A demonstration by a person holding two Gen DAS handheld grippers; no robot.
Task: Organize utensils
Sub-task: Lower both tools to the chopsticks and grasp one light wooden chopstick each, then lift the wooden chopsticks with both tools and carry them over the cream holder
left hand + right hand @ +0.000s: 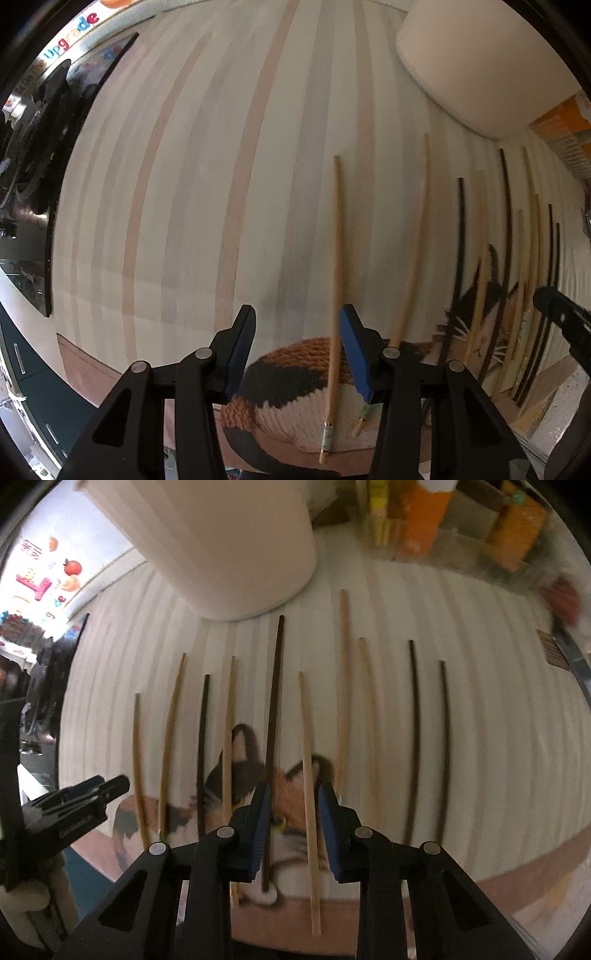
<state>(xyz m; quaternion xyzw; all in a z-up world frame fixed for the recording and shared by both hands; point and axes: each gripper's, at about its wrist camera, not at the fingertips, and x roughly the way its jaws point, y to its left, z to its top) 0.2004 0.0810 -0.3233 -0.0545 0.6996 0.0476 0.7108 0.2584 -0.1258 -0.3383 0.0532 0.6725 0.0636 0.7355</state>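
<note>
We find a striped cloth point(480, 738) over the bench, a cat-print mat point(291, 805) at its near edge and a smooth white cylinder point(229, 546) at the far side. Broad bare cloth lies left of the cylinder. Counted from the right view: ten slim chopsticks point(343, 686) between cylinder and mat, six pale wood, four dark. The left tool point(297, 347) stands apart astride one pale stick point(336, 280); the right tool point(295, 830) stands apart around another point(308, 805), neither clamped.
</note>
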